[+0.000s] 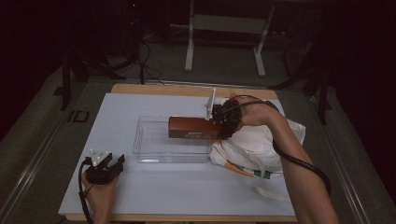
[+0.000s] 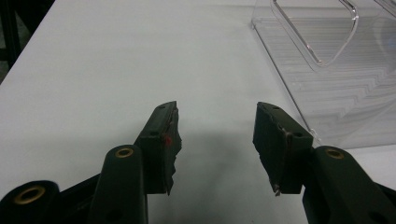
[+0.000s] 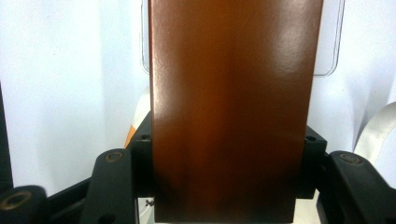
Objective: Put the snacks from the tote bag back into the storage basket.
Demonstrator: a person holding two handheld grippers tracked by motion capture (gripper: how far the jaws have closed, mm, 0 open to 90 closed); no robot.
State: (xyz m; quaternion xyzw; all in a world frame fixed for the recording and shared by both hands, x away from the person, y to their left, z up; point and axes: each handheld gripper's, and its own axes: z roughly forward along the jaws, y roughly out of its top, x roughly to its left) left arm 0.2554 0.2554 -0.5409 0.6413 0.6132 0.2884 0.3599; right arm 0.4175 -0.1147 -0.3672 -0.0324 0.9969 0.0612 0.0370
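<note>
brown box (image 1: 192, 127), long and rectangular, held level above the clear plastic tray (image 1: 152, 140), its right end clamped in the right gripper (image 1: 224, 122); pale lettering runs along its near side, too small to read. in the right gripper view the box (image 3: 233, 107) rises between the two black jaws, which press on its two sides, glossy brown face toward the camera.

right hand (image 1: 252, 112) wraps the gripper body from the far side, wrist bent, forearm running diagonally up from the lower right of the high view, with a black cable looping along it. a grey three-cornered plate stands on edge above the gripper.

the tray sits at the middle of the white table top (image 1: 187, 191); it is transparent, with rounded corners. just to its right, under the right forearm, lies a white cloth bag (image 1: 259, 149) with coloured trim and a loose strap trailing toward the near edge.

left gripper (image 1: 116, 164) rests low near the front left of the table, well apart from the box, left hand (image 1: 99, 186) gripping it from below. in the left gripper view its jaws stand wide apart with nothing between them, worn pads (image 2: 170, 140) facing each other over bare table, the tray (image 2: 336, 84) at upper right.
</note>
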